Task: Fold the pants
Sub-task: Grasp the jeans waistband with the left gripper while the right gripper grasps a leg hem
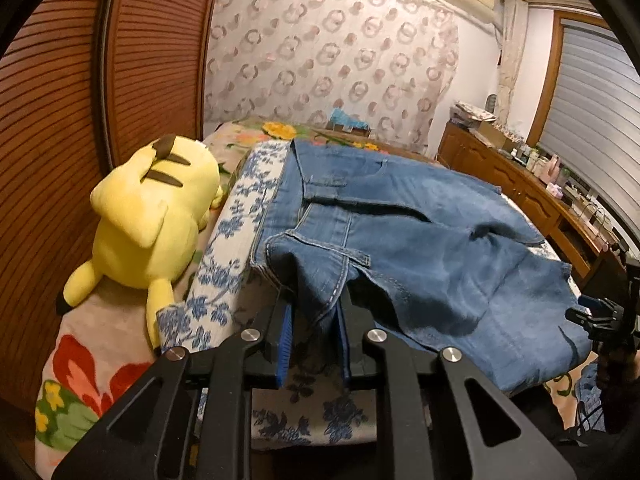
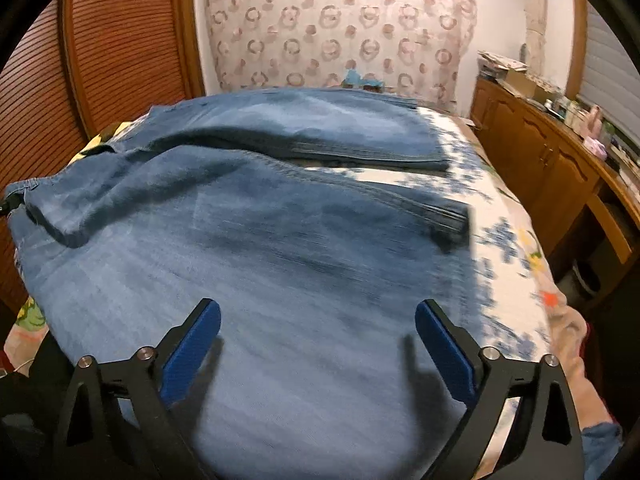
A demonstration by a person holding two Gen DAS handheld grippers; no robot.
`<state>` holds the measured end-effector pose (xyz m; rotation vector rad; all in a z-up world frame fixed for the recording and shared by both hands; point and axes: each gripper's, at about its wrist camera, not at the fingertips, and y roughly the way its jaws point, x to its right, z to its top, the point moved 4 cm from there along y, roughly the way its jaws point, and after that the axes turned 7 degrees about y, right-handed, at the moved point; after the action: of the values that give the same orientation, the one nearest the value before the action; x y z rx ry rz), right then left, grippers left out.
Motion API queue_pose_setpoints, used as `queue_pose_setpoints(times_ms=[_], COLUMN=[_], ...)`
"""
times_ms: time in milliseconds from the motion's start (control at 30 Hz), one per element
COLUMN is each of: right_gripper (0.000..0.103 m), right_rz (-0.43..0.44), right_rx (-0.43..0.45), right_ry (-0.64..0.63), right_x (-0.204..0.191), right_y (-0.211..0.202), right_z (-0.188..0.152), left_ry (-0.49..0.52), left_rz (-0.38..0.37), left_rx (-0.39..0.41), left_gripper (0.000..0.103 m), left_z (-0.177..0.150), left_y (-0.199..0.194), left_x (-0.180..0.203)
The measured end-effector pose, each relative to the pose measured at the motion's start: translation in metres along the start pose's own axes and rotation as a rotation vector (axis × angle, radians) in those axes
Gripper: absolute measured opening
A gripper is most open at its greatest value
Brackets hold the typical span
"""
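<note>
The left gripper point(image 1: 314, 332) pinches the jeans point(image 1: 420, 240) at the waist, the right gripper point(image 2: 318, 334) stands wide above them, so it probably must grasp next.

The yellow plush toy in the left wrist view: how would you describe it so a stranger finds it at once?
Start at the brown slatted wall. On the bed against it, left of the jeans and the blue-flowered cloth, lies the plush toy. Nothing else there is bright yellow with dark stripes on its back.

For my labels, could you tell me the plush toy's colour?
Yellow with dark brown stripes; left wrist view.
</note>
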<state>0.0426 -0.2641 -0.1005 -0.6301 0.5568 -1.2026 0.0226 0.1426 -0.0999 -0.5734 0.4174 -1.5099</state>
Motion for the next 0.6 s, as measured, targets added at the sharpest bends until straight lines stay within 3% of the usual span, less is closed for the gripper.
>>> queue_pose_setpoints(times_ms=[233, 467, 600], right_gripper=[0.086, 0.071, 0.069], right_rz=[-0.034, -0.052, -0.051], right_rx=[-0.022, -0.073, -0.084], right_ry=[0.053, 0.066, 0.044], right_x=[0.034, 0.046, 0.043], right_y=[-0.023, -0.021, -0.021], right_z=[-0.019, -0.034, -0.033], left_ry=[0.026, 0.034, 0.046], left_rz=[-0.006, -0.005, -0.009], left_rx=[0.024, 0.04, 0.06], left_gripper=[0.02, 0.019, 0.019], left_z=[0.007, 0.014, 0.023], left_y=[-0.001, 0.0, -0.001], left_x=[0.011, 0.017, 0.022])
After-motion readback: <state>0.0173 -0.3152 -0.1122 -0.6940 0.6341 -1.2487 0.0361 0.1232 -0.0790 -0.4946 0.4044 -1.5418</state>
